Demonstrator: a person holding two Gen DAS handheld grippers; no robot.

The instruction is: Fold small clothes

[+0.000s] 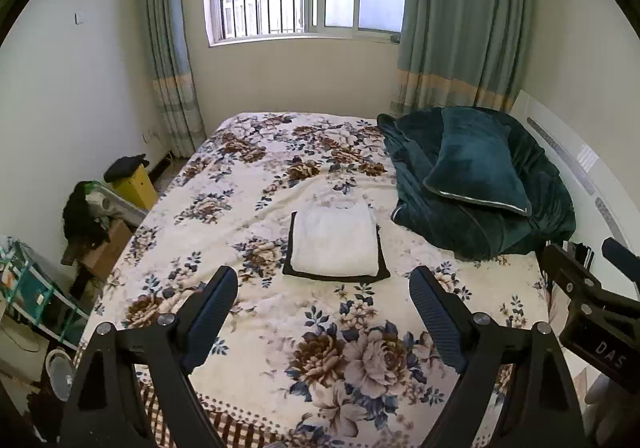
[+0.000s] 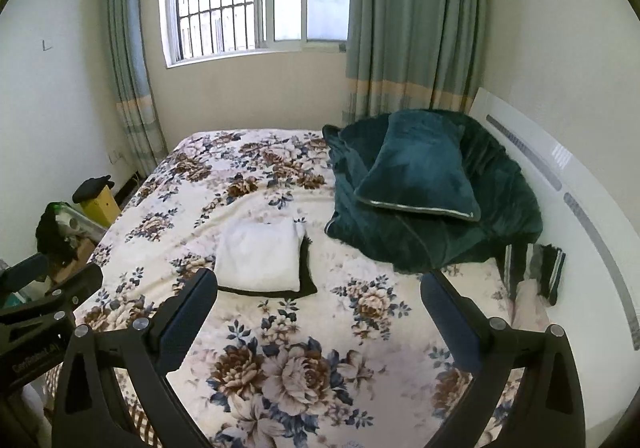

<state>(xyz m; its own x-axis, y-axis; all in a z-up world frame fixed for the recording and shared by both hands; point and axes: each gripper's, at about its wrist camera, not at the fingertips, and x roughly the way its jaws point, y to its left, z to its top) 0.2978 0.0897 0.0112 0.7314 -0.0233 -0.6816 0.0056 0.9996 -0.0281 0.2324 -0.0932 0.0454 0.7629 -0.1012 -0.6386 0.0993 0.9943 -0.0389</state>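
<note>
A folded white garment (image 1: pixel 335 240) lies on top of a folded black garment (image 1: pixel 294 273) in the middle of the floral bed (image 1: pixel 280 328). The same stack shows in the right wrist view, white (image 2: pixel 260 256) on black (image 2: pixel 307 276). My left gripper (image 1: pixel 323 290) is open and empty, held above the bed just in front of the stack. My right gripper (image 2: pixel 318 292) is open and empty, a little to the right of the stack. Each gripper's body shows at the edge of the other's view.
A dark green blanket (image 1: pixel 500 224) and pillow (image 1: pixel 472 164) are piled at the right by the white headboard (image 2: pixel 560 184). Striped dark clothes (image 2: pixel 536 268) lie beside the headboard. Boxes, a yellow stool (image 1: pixel 134 184) and clutter stand on the floor left of the bed.
</note>
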